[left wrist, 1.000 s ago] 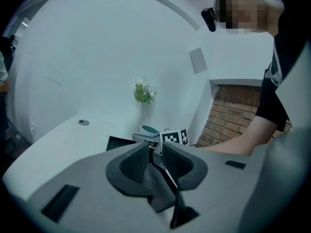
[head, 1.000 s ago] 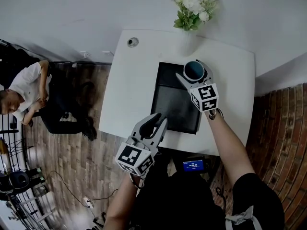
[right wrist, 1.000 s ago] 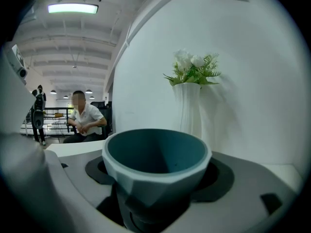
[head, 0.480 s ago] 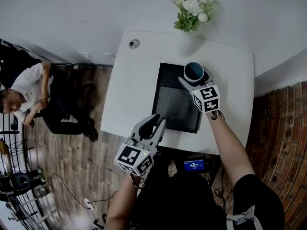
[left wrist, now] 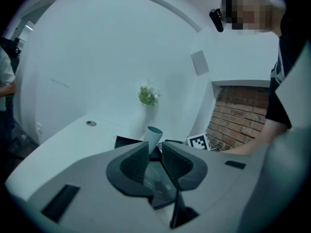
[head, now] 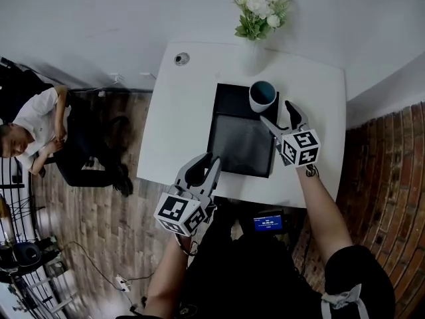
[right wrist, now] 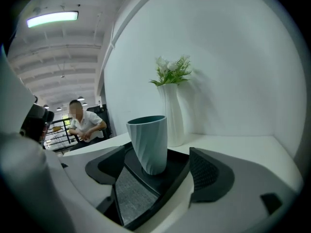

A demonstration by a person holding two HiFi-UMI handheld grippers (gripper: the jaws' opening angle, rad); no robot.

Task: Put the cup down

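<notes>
The teal ribbed cup [head: 263,96] stands upright on the far right corner of the black tray [head: 239,145]. My right gripper [head: 279,113] is open just short of it, nothing between its fingers. In the right gripper view the cup [right wrist: 148,142] stands free on the tray [right wrist: 146,191], ahead of the spread jaws of that gripper [right wrist: 155,171]. My left gripper [head: 207,161] hovers over the table's near edge, shut and empty. Beyond its jaws, the left gripper view shows the cup [left wrist: 154,136].
A white vase of flowers [head: 255,18] stands on the white table [head: 179,118] behind the tray, close to the cup. A round grommet [head: 180,58] sits at the far left corner. A seated person [head: 40,125] is left of the table; a brick wall [head: 392,178] lies right.
My right gripper has opened, let go of the cup and drawn back toward me. The cup now stands alone on the tray. The left gripper has barely moved.
</notes>
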